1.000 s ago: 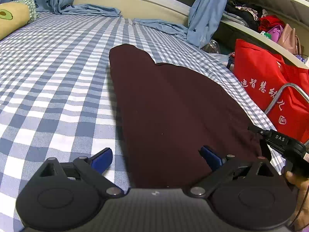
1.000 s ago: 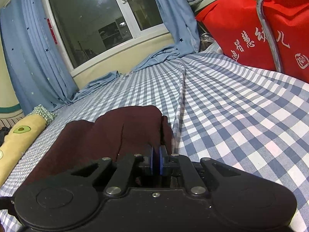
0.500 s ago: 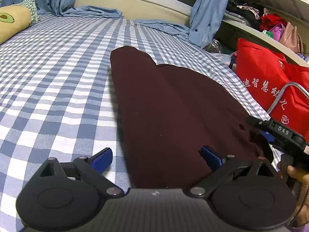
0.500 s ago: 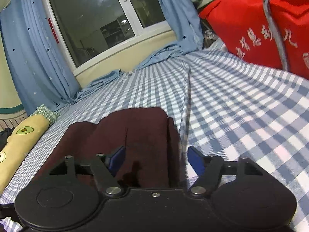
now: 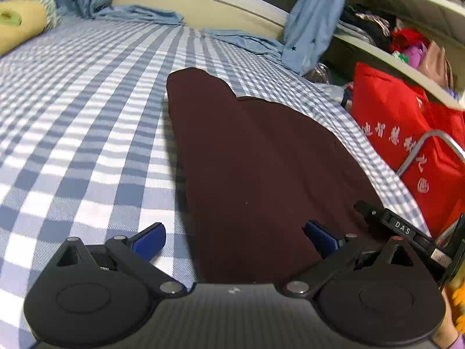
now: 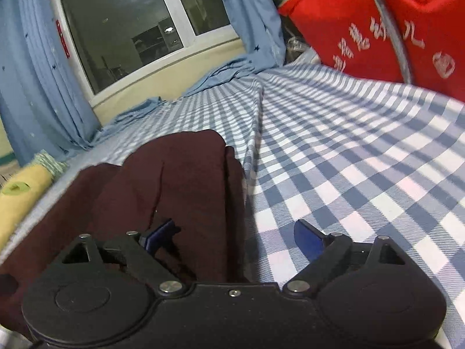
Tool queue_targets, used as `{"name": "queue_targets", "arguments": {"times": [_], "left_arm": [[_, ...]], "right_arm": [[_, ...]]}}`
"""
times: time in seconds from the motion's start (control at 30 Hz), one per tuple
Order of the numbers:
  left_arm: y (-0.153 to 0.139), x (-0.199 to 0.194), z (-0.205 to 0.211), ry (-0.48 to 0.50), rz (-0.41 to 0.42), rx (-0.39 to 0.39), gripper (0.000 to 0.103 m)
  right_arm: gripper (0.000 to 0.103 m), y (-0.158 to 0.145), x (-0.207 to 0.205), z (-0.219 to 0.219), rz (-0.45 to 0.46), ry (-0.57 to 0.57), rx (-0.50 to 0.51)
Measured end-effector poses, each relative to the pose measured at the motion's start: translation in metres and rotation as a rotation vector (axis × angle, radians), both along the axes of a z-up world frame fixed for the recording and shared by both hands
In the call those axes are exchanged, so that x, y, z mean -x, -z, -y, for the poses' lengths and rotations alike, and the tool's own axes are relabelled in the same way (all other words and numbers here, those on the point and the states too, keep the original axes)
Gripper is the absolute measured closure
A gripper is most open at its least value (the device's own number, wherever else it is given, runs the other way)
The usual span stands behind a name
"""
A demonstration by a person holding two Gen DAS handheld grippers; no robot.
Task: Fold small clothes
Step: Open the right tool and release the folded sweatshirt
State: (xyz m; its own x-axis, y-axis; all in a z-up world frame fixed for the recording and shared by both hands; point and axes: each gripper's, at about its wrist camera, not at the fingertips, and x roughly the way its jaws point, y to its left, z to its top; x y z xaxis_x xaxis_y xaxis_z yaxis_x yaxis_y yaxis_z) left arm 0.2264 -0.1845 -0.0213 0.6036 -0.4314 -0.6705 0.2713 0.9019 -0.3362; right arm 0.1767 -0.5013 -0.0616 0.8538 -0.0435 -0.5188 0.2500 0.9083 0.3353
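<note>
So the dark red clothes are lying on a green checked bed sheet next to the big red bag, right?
Not quite. The sheet is blue and white checked, not green; the left wrist view shows it clearly. The rest holds: the dark red clothes lie on it, with the big red bag beside the bed.

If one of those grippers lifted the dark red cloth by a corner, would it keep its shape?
Probably not. The cloth lies flat and follows the bed, so it looks limp and would likely droop. In the right wrist view it shows soft folds, which may fall open. It looks thin, so probably light.
</note>
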Motion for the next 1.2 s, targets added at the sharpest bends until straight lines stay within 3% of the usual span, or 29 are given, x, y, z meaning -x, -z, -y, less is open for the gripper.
{"name": "queue_targets", "arguments": {"times": [0.13,0.4,0.57,0.8,1.0,1.2], "left_arm": [[-0.002,0.003,0.004,0.019,0.019,-0.044,0.000],[0.005,0.007,-0.004,0.021,-0.009,-0.020,0.000],[0.001,0.012,0.008,0.029,0.038,-0.102,0.000],[0.001,0.006,-0.005,-0.007,-0.032,-0.007,0.000],[-0.019,-0.001,0.000,0.024,-0.006,-0.057,0.001],[-0.025,-0.019,-0.005,-0.010,0.028,-0.054,0.001]], "right_arm": [[0.015,0.000,0.006,-0.008,0.008,0.026,0.048],[0.024,0.004,0.016,-0.010,0.029,0.012,0.037],[0.026,0.005,0.020,-0.012,0.037,0.010,0.029],[0.025,0.007,0.022,-0.013,0.043,0.009,0.024],[0.022,0.009,0.023,-0.009,0.055,0.008,0.000],[0.014,0.003,0.032,-0.001,0.100,0.031,-0.066]]}}
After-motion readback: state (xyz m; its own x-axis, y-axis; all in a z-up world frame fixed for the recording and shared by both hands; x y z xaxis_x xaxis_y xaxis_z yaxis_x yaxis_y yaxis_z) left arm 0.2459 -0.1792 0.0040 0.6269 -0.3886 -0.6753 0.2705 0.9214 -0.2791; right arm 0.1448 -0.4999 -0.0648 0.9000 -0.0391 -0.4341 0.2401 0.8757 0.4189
